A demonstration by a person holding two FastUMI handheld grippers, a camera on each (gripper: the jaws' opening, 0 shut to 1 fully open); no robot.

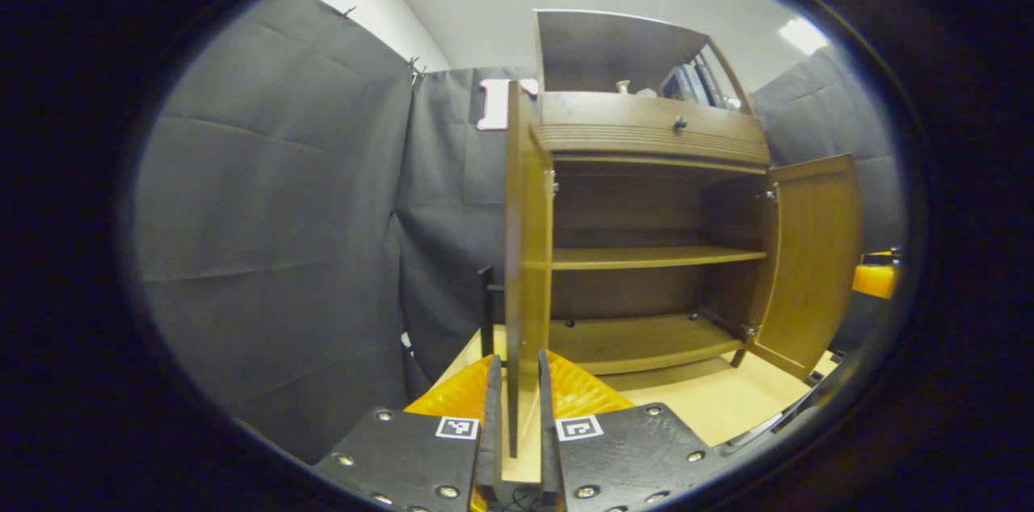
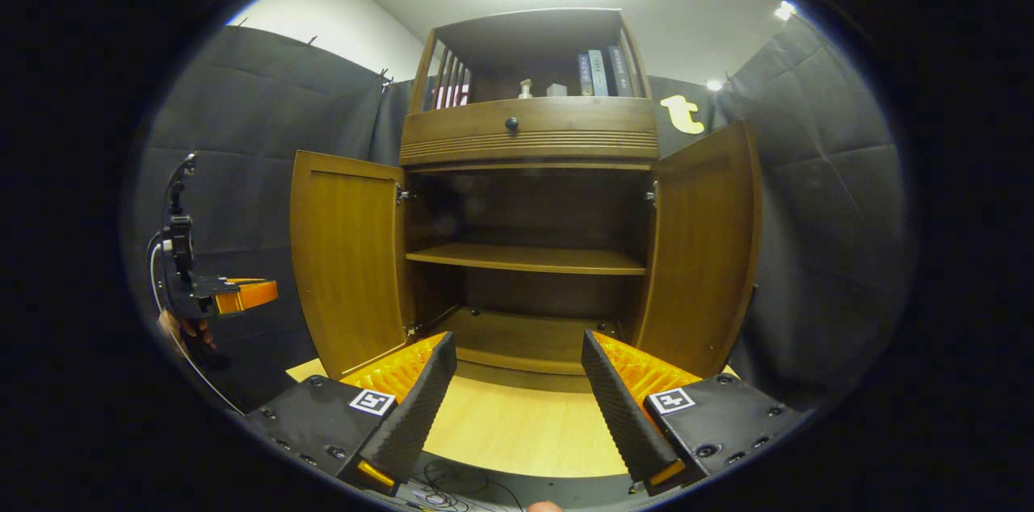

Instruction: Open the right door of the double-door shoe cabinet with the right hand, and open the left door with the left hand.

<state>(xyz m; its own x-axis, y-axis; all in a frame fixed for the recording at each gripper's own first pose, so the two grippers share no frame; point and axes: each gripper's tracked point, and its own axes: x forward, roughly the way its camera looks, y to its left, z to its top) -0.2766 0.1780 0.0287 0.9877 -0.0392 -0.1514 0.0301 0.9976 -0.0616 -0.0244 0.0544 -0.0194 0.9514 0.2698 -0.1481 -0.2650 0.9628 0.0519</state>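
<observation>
Both doors of the shoe cabinet (image 2: 529, 253) stand wide open. The left gripper (image 1: 515, 423) straddles the free edge of the left door (image 1: 525, 253), its jaws almost closed around it; true contact cannot be told. The right gripper (image 2: 517, 391) is released, near the right door (image 2: 703, 245). The doors look like stiff, light wooden panels on hinges, best taken by the free edge.

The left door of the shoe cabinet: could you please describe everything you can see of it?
The left door is a flat brown panel that looks like wood, with a framed inner face. It stands upright, swung wide open on hinges at the cabinet side. In the left gripper view its free edge sits between the fingers of the left gripper, which are close around it.
</observation>
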